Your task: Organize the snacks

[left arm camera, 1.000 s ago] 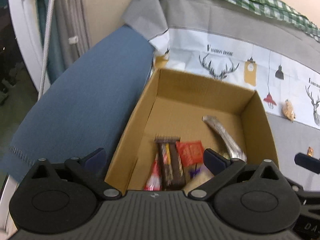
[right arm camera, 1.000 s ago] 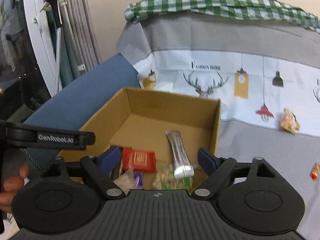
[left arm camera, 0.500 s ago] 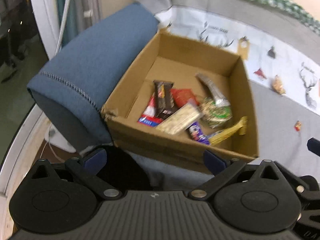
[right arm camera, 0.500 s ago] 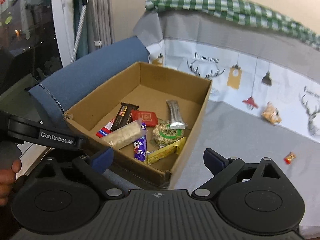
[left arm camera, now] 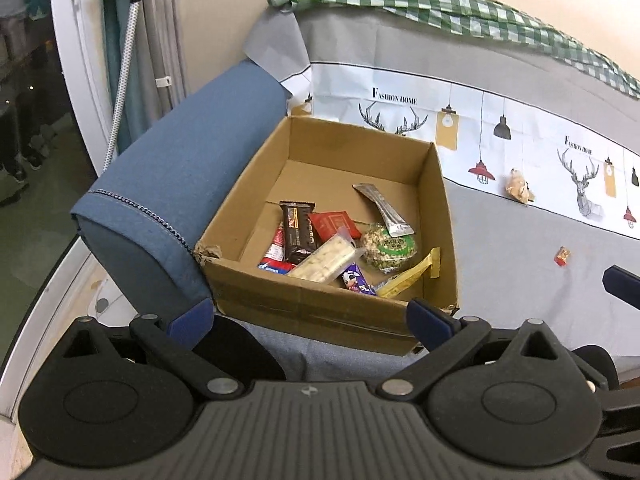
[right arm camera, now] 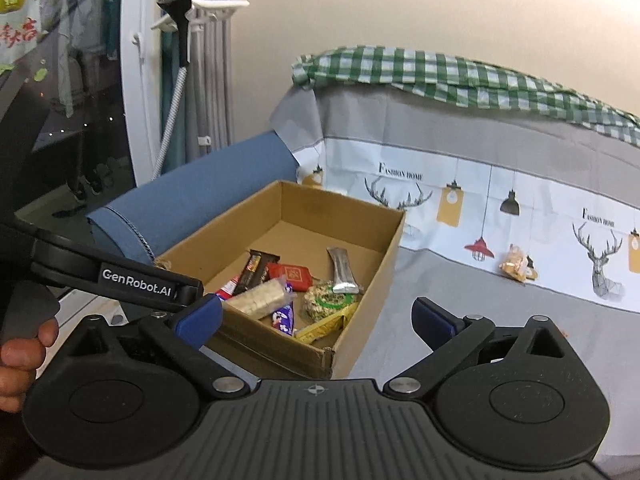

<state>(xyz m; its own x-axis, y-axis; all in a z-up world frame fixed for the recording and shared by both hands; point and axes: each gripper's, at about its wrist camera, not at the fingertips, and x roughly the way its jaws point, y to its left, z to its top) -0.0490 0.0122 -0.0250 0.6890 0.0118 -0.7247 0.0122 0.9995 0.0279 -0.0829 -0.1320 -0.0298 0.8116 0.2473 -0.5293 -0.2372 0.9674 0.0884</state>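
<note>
Box (left arm camera: 320, 312): snacks (left arm camera: 340, 240) piled at near end.
Left hand-held gripper (left arm camera: 310, 320): spread wide, empty.
Right hand-held gripper (right arm camera: 316, 320): spread wide, empty.

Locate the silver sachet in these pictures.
In both views, the silver sachet lies inside the box, toward its right wall, its lower end resting on the green-labelled snack.

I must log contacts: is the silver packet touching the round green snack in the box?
Touching. In the left wrist view, the silver packet overlaps the round green snack.
</note>
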